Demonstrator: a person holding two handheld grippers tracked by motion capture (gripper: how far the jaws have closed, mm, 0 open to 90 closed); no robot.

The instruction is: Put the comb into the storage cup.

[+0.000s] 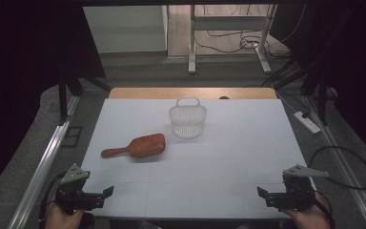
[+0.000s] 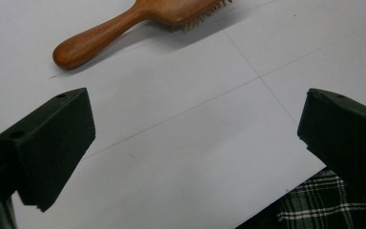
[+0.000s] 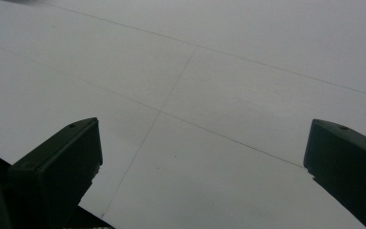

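Wooden hairbrush [image 1: 136, 146] lies near white basket [image 1: 187, 120] — both claws, left [image 1: 108, 192] and right [image 1: 261, 192], gape empty; a careless grab at its smooth handle could skid it away.

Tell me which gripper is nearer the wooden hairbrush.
Left. The left gripper sits just below the brown wooden hairbrush, at the near left edge; the right gripper is far across at the near right.
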